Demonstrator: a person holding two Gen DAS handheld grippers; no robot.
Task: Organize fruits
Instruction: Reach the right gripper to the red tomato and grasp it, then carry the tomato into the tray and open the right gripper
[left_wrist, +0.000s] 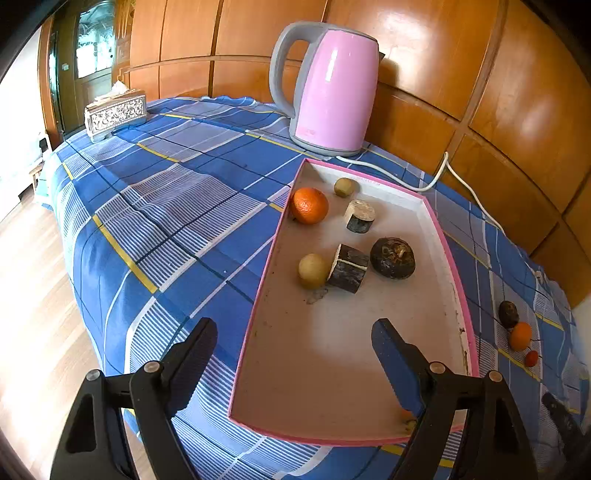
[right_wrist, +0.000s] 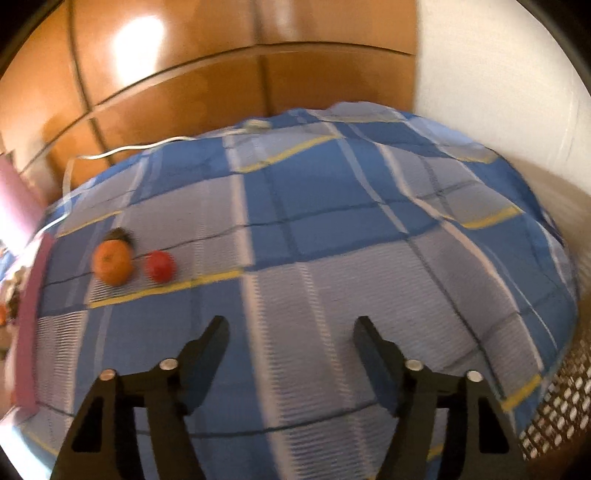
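Pink tray (left_wrist: 453, 258) is holding six pieces; right gripper (right_wrist: 291, 332) and left gripper (left_wrist: 295, 332) are gaping, empty. Orange (right_wrist: 112, 262) is waiting: approach low, squeeze gently.

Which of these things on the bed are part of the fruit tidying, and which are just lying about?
Part of the job:
pink-rimmed tray
orange in the tray
orange on the cloth
small red fruit

Just lying about:
pink kettle
white cord
tissue box
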